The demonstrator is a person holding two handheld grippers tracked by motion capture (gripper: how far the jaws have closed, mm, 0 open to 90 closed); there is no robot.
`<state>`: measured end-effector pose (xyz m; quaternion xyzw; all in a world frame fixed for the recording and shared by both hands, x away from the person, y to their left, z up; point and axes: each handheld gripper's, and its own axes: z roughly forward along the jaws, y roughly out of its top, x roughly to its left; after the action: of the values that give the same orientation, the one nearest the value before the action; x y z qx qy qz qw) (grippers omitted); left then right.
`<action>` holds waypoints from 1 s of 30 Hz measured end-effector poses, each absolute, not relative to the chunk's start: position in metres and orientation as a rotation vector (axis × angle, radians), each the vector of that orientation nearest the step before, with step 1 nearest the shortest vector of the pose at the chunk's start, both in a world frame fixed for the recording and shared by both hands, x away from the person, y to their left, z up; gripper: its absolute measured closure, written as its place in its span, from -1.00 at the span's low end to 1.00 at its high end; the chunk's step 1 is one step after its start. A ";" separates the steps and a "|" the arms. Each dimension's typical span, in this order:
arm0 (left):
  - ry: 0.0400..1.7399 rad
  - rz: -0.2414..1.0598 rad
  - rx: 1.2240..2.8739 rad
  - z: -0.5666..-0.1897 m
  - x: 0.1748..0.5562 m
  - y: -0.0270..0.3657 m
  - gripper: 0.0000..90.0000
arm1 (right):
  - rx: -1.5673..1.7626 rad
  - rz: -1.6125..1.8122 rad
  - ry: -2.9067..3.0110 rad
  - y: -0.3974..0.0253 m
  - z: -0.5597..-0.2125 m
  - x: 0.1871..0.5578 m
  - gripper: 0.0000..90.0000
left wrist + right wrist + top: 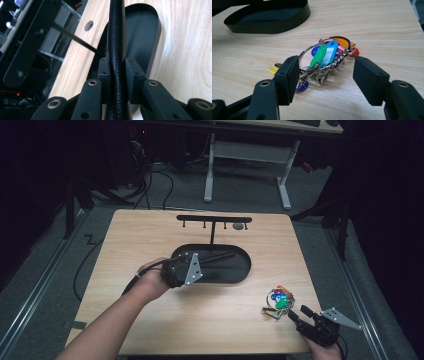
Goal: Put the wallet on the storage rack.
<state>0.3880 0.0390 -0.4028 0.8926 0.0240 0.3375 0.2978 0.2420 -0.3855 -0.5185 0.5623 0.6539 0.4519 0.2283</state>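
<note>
A wooden desk (pixel 150 235) carried a black oval tray (pixel 235 274) near its middle, with a thin post rising from the tray's far rim to a black crossbar (pixel 214 218) set with small hooks. The left gripper (pixel 210 258) reached in from the tray's left end, its grey three-cornered plate tilted over the rim, held by the person's left hand (pixel 150 280). In the left gripper view its fingers (pixel 103 68) were closed narrow on a black textured rod (pixel 116 37) that ran straight ahead between them over the tray's dark floor. The rod's far end was out of frame there. In the high view it lay slanted across the tray's left half.

Toward the desk's near right corner lay a bunch of keys (pixel 278 301) on a large metal ring (pixel 325 41), with green, blue, orange, red and yellow plastic tags and several metal clips heaped together. The right gripper (pixel 296 312) sat just beside the bunch on the side of the near right corner, its body past the near edge in the person's right hand (pixel 325 351). In the right gripper view its fingers (pixel 287 77) stood wide apart and empty, flanking the near end of the bunch, the left one just beside the clips; whether it touched them could not be told
</note>
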 end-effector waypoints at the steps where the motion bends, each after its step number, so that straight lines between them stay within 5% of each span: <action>1: 0.049 0.902 2.381 -0.403 0.391 0.037 0.71 | 1.547 1.245 1.801 -0.386 -0.518 0.242 -0.15; 30: 0.000 0.980 2.378 -0.444 0.445 0.003 0.71 | 1.550 1.244 1.821 -0.385 -0.522 0.243 -0.14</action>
<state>0.4449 0.0030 -0.4441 0.8873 0.0001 0.3658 0.2809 0.2431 -0.3846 -0.5218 0.5608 0.6588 0.4500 0.2212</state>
